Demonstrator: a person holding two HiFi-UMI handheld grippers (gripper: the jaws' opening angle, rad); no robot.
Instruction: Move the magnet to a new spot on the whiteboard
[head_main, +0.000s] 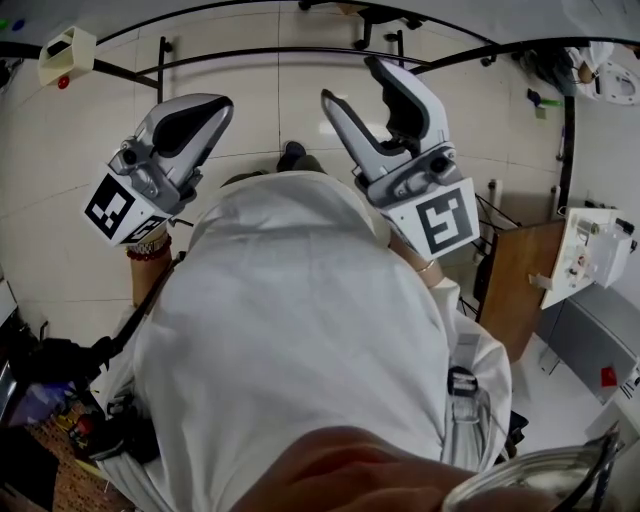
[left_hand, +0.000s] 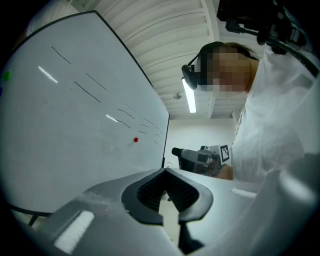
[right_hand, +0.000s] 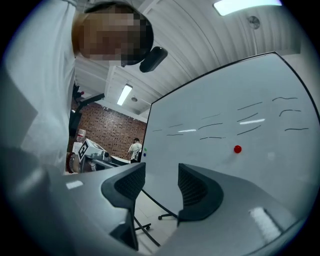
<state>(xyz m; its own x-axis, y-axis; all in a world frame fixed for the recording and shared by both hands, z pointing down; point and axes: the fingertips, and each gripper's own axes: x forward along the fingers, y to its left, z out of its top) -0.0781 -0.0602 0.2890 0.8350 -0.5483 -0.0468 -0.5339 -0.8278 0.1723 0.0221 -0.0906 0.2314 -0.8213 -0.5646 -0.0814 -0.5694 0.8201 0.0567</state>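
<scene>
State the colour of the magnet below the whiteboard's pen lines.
Red; the magnet shows best in the right gripper view.

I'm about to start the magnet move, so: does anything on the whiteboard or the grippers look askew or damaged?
Nothing stands out. The red magnet sits on the whiteboard below faint pen strokes. The right gripper is open and empty, and the left gripper is shut on nothing.

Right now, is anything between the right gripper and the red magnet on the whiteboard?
Nothing visible. The right gripper is open and empty; the red magnet sits alone on the whiteboard, up and right of its jaws, only pen strokes nearby.
</scene>
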